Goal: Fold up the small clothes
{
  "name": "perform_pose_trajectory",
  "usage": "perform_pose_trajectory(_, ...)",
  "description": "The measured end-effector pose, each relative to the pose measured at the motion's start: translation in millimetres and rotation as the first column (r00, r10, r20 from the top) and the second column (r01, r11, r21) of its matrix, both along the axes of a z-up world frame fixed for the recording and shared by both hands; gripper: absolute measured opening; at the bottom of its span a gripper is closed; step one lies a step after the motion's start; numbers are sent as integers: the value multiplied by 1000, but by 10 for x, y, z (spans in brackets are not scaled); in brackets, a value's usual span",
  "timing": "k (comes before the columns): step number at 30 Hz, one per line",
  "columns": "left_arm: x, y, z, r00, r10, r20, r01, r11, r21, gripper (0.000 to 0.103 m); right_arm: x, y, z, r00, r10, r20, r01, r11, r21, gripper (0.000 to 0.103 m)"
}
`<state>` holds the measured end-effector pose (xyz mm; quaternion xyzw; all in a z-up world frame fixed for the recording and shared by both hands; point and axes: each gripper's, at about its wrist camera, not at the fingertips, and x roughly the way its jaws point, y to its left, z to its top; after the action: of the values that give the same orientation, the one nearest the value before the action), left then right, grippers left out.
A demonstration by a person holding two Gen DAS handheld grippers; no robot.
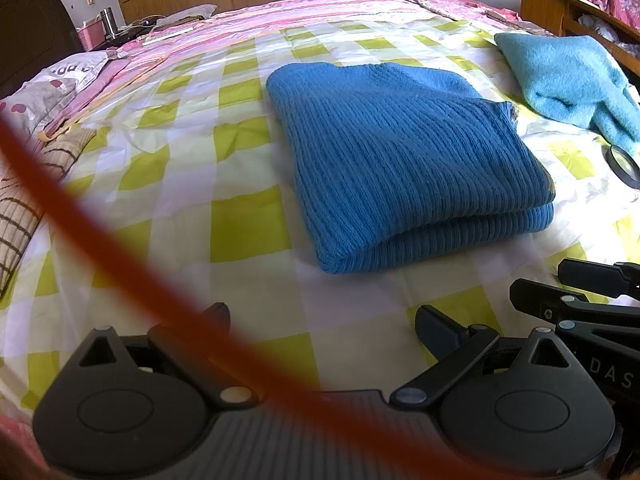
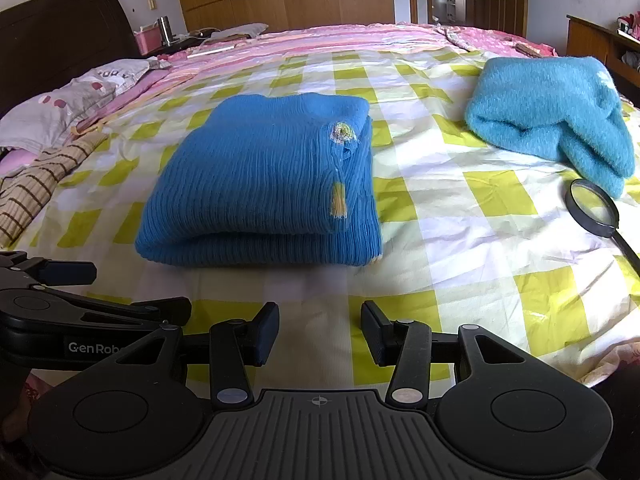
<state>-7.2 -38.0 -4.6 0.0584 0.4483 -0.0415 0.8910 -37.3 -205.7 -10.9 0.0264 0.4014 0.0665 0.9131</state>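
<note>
While the blue sweater [image 2: 260, 184] is lying folded mid-bed [image 2: 460, 216], both tools, left [image 1: 320, 320] and right [image 2: 320, 328], are hanging open and empty just short of it; the teal sweater [image 2: 552, 120], rumpled far right, is probably awaiting folding.

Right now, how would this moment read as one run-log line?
blue knit sweater: folded, on checked sheet | left hand-held gripper: open, empty | right hand-held gripper: open, empty | teal fuzzy sweater: far right
</note>
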Motion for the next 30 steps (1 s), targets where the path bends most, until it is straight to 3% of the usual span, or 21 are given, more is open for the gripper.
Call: perform_pose_trajectory(30,-14,-2,-21,1000,7,-7,-7,1000,7,103,-4,3,-5,1000,0,-3,0,1000,-1,45)
